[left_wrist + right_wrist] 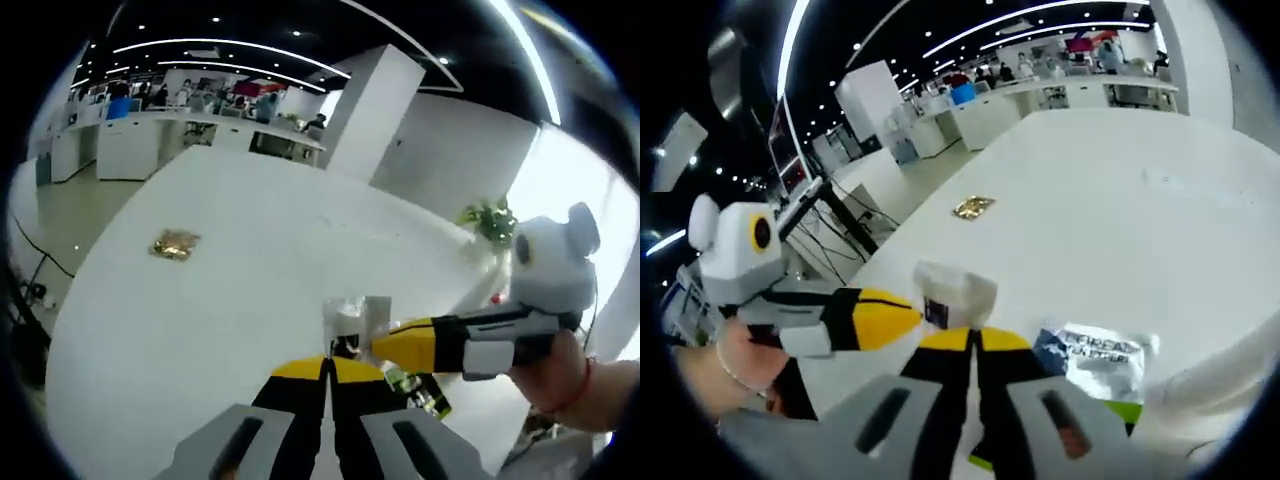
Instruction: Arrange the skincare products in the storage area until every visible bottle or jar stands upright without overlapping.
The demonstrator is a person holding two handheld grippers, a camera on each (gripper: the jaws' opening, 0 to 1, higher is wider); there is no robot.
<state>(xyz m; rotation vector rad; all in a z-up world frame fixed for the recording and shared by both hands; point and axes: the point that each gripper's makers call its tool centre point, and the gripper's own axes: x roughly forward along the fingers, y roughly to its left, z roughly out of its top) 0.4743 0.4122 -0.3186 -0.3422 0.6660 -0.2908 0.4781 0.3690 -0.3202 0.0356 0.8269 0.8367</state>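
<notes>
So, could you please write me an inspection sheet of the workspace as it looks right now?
Surface: white table, plain, mostly bare.
Job's things: small clear jar with a white cap, standing where both hand-held grippers meet; blue-and-white sachet lying flat beside a green-edged item, partly hidden.
Clutter: gold wrapper lying apart, further out on the table.
Grippers: left hand-held gripper jaws together at the jar; right hand-held gripper jaws together at the jar; contact cannot be judged.
Cables: dark cable on the floor beside the table.
Surroundings: open office with white counters, ceiling light strips, potted plant past the table's far edge.
</notes>
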